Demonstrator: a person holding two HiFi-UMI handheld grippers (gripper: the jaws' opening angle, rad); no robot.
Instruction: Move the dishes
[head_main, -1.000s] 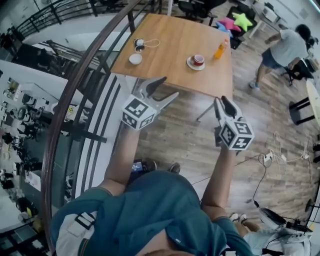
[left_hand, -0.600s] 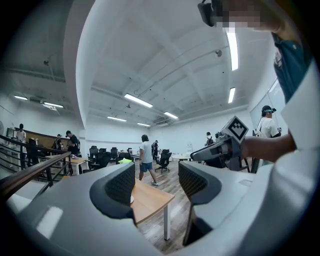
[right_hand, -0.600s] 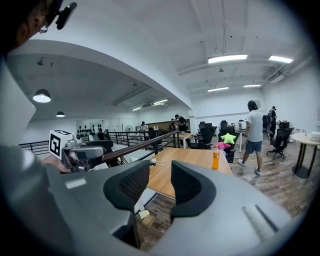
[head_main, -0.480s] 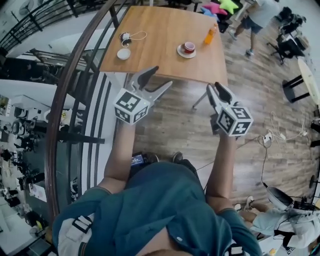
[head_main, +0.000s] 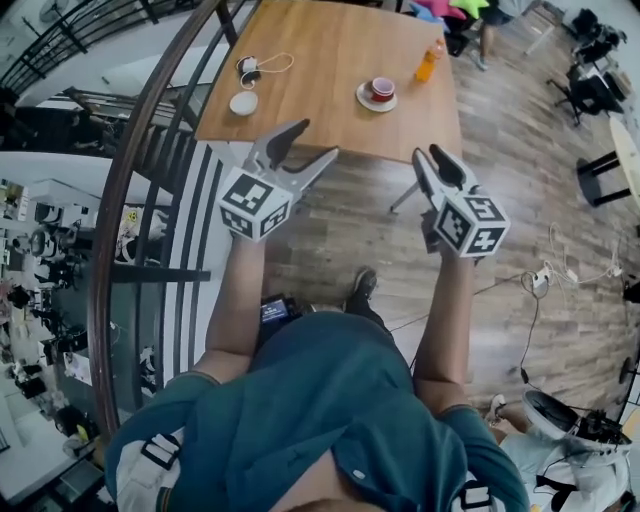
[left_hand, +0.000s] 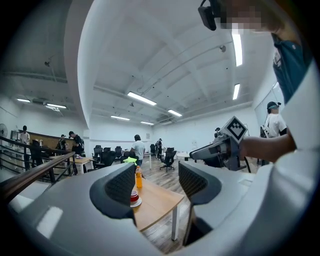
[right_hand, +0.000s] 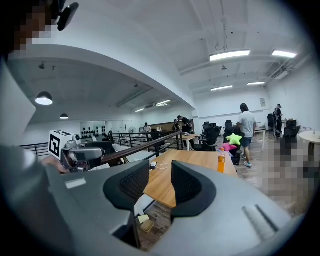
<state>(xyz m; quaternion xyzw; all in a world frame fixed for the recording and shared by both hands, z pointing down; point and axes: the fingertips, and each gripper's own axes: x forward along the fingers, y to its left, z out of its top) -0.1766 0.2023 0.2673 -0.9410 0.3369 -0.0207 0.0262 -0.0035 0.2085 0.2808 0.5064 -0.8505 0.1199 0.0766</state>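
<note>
The dishes stand on a wooden table (head_main: 330, 50) ahead of the person. A red cup (head_main: 382, 87) sits upright on a round white saucer (head_main: 374, 99), mouth facing up. Both are round, so neither has a long axis, and no handle can be made out. The cup is red outside with a pale rim. What is in it is too small to tell. The pair is on the right half of the tabletop in the head view, back from the near edge.

A small white bowl (head_main: 243, 103) stands upright close to the table's left edge, well apart from the cup. Its inside shows plain white. Just beyond it lies a small dark object with a looped white cable (head_main: 262, 66).

An orange bottle (head_main: 429, 63) stands upright near the far right corner, beyond the cup and saucer. In the left gripper view the bottle (left_hand: 138, 176) stands just behind the cup (left_hand: 134, 196).

Both grippers are held in the air short of the table's near edge and touch nothing on it. The left gripper (head_main: 313, 142) has its jaws clearly apart with nothing gripped; only the distant table and cup show through the gap. The right gripper (head_main: 430, 156) has a narrower gap, also with nothing between the pads, and the tabletop (right_hand: 165, 180) shows beyond.

A curved dark railing (head_main: 130, 170) runs along the left of the table, and the floor (head_main: 540, 230) is wood plank.
</note>
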